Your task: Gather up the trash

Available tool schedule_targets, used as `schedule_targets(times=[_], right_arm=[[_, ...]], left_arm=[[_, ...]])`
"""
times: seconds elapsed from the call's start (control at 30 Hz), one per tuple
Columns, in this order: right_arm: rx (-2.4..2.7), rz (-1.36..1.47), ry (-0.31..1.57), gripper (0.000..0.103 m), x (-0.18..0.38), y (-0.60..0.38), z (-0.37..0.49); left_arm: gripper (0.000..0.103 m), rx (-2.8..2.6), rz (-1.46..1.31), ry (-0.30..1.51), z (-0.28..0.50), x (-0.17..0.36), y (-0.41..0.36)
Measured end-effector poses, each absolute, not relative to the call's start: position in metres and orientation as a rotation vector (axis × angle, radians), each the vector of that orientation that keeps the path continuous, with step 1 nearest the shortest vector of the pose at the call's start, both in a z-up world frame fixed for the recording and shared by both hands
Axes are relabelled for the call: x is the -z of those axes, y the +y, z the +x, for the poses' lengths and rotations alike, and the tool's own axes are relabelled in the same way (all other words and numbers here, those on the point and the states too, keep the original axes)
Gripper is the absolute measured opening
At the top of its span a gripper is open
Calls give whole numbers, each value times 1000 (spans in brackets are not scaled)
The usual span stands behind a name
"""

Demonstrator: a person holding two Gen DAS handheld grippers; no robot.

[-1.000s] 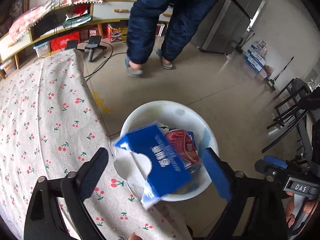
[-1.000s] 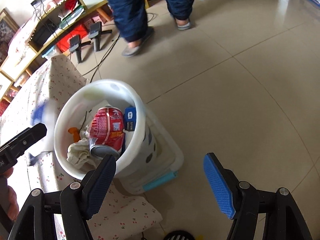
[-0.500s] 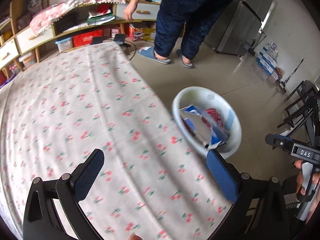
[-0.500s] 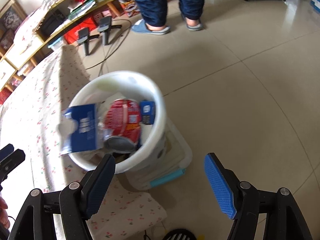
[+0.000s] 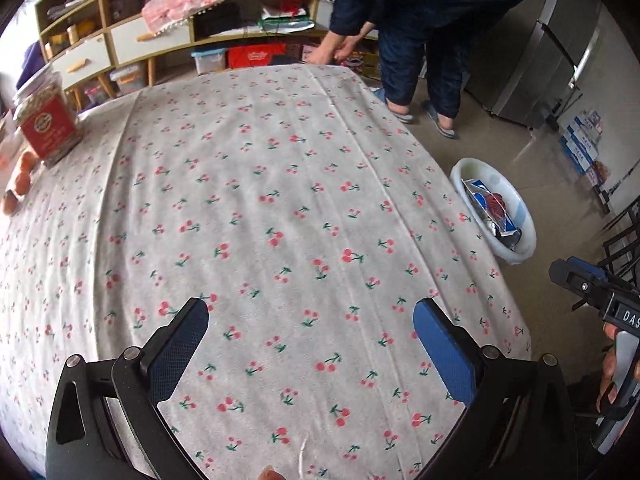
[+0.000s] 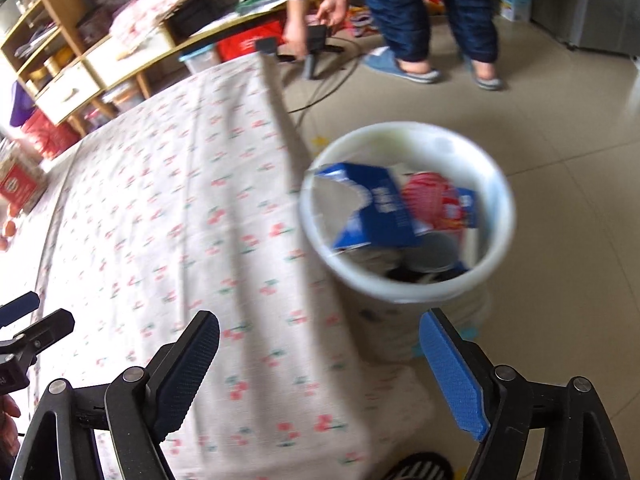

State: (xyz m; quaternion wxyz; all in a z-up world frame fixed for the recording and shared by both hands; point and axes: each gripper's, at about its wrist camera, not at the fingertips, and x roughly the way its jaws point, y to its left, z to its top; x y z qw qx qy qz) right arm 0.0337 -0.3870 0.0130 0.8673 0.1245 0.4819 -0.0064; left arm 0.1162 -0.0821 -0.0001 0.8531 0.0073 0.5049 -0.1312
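Observation:
A white bin stands on the floor beside the table and shows small at the right in the left wrist view. Inside it lie a blue tissue box and a red can. My left gripper hangs open over the cherry-print tablecloth with nothing between its fingers. My right gripper is open, its jaws still opening, above the table edge and short of the bin, empty.
A jar with a red label and orange fruit sit at the table's far left. A person in dark clothes bends at the shelves behind the table. Black chairs stand at the right.
Both grippers swung left, away from the bin and over the table. The tissue box, earlier on the bin's rim, now lies inside it. The person bent down toward the shelves.

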Motion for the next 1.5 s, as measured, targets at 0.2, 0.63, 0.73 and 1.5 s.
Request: schedule_targets(times=[0.2,0.63,0.73,1.5], right_arm=[[26,218,978,86,-6,-345,31],[91,96,921,91,3,-308,17],[89,79,940,91,7,-303,18],[104,62,1011,92,26,-304,23]], left_arm=[[103,173,10,982,98,-10,-53],[103,50,8,1019,65,14,-26],[103,37,8,1026,59,15,-26],[103,54,13,1061,52,22,-38]])
